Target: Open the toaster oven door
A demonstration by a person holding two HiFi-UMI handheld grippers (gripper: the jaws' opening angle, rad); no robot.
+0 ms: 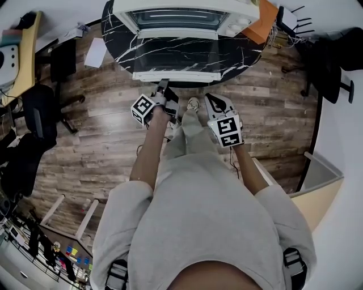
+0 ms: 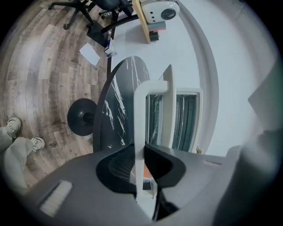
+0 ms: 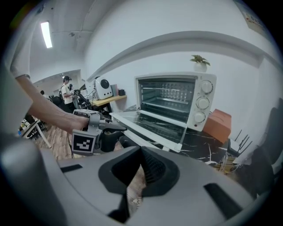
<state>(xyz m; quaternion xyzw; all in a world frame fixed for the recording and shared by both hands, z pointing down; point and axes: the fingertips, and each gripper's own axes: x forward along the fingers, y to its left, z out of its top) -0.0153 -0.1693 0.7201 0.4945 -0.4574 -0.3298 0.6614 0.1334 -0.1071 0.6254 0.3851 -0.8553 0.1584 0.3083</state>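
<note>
The toaster oven (image 1: 170,7) stands on a round black marble table (image 1: 113,34) at twelve o'clock from the person. Its door (image 1: 176,56) is already swung down and lies close to level, reaching out over the table edge toward the person. The white handle (image 1: 176,76) runs along the door's near edge.

The left tongs (image 1: 164,85) reach to about eleven o'clock and meet that handle near its middle. In the left gripper view the white bar (image 2: 140,128) passes straight between the two pads, and the left tongs (image 2: 140,150) pinch it from both sides. The door glass (image 2: 154,119) and the table (image 2: 117,106) lie just beyond.

The right tongs (image 1: 208,97) hang at about one o'clock, short of the table and well apart from the door. In the right gripper view the right tongs (image 3: 140,152) are pressed together with nothing between them. That view also takes in the open oven (image 3: 177,101), its lowered door (image 3: 150,126) and the left tongs (image 3: 110,128) on the handle. An orange box (image 3: 216,126) sits on the table at three o'clock from the oven. A small potted plant (image 3: 200,61) shows above the oven top.
</note>
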